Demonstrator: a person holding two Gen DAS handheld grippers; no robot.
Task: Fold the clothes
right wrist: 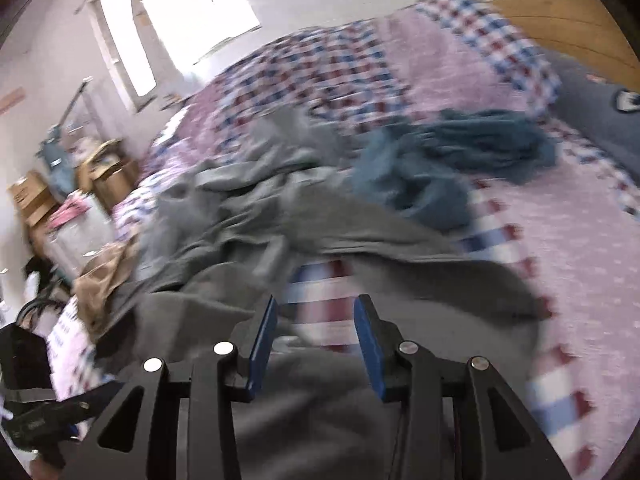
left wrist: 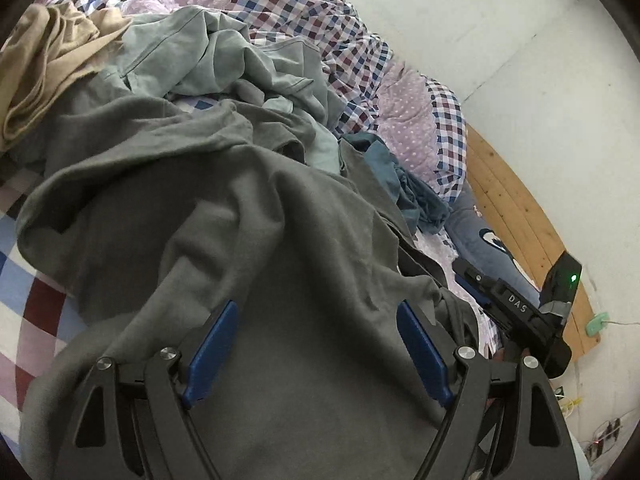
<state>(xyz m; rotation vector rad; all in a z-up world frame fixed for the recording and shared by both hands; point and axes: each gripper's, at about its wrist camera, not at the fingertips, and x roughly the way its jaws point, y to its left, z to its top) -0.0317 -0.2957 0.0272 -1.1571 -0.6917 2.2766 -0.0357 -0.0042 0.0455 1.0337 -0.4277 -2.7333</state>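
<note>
A dark grey garment lies crumpled across the bed. My left gripper is open wide just above it, its blue pads on either side of a fold. In the right wrist view the same grey garment spreads before my right gripper, which is open with the cloth below and between its pads. That view is blurred. My right gripper also shows in the left wrist view at the right.
A light grey-green garment, a tan one and a teal one lie further back. The bed has a checked and lilac cover, a wooden headboard and a blue pillow. Boxes stand by the bed.
</note>
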